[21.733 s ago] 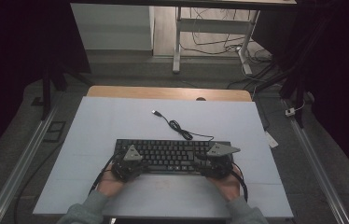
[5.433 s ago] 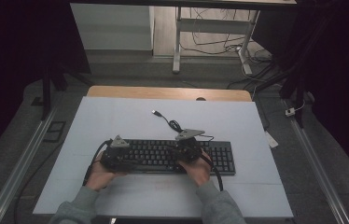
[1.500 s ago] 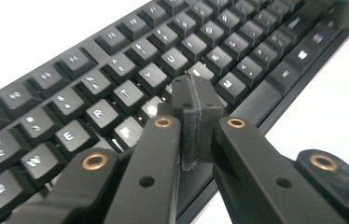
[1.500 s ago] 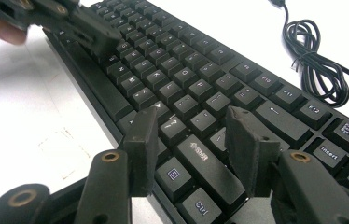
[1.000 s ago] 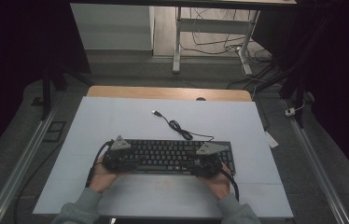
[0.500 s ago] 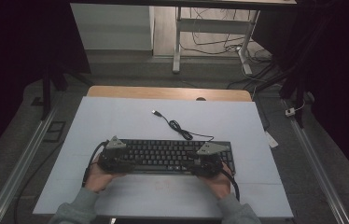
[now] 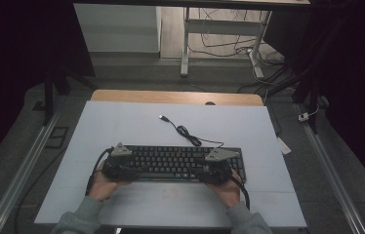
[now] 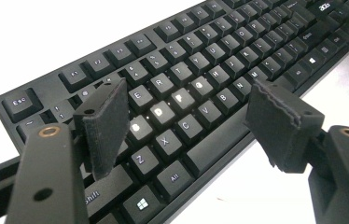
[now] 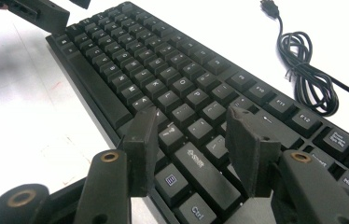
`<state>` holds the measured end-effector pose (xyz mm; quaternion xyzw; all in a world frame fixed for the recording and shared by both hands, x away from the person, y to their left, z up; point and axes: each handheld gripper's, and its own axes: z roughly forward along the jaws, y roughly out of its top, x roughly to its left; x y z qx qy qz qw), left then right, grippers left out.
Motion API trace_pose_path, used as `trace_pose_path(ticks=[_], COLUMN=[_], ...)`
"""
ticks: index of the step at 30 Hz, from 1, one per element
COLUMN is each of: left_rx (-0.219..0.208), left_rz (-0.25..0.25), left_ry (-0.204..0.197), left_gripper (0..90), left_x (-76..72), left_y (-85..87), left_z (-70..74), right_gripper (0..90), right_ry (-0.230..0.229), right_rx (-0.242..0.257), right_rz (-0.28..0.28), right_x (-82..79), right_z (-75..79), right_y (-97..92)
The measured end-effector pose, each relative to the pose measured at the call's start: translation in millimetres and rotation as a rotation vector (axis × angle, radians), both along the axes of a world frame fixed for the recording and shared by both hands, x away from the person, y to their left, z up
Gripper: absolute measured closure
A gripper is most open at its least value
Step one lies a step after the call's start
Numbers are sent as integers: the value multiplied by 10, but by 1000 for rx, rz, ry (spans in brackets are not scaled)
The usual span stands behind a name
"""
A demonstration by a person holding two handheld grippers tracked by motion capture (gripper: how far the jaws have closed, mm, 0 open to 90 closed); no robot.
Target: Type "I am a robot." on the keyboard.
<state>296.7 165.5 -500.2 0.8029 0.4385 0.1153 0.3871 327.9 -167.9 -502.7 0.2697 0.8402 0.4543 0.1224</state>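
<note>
My left gripper (image 8: pixel 186 126) low over the black keyboard's (image 7: pixel 171 162) left end, jaws just opened wide, my right gripper (image 9: pixel 191 149) angled over its right end near the desk's (image 7: pixel 122 122) front edge, jaws partly apart, gripping nothing

overhead plus two close views, shared keyboard (image 7: pixel 175 162)

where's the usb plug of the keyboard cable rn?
In the high view the USB plug lies on the white table behind the keyboard, a little left of centre, with the coiled cable running from it back to the keyboard.
</note>
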Motion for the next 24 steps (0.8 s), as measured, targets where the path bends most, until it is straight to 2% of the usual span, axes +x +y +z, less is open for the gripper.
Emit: trace_pose_path(ticks=[7, 13, 17, 22, 24], left_rx=[7, -1, 3, 4, 5], left_rz=[-3, 19, 18, 18, 18], left_ry=[2, -25, -20, -18, -17], left_gripper=[294, 307, 306, 305, 305], left_x=[1, -14, -12, -9, -7], left_y=[0, 17, 15, 7, 7], left_z=[-18, 0, -11, -18, -23], right_gripper=[548, 586, 674, 881, 895], right_ry=[1, 6, 9, 25, 30], right_rx=[1, -21, -36, -63, -74], right_rz=[-7, -14, -22, -7, 4], right_x=[56, 108, 157, 230, 257], right_z=[36, 36, 56, 84, 83], right_y=[111, 240, 282, 348, 389])
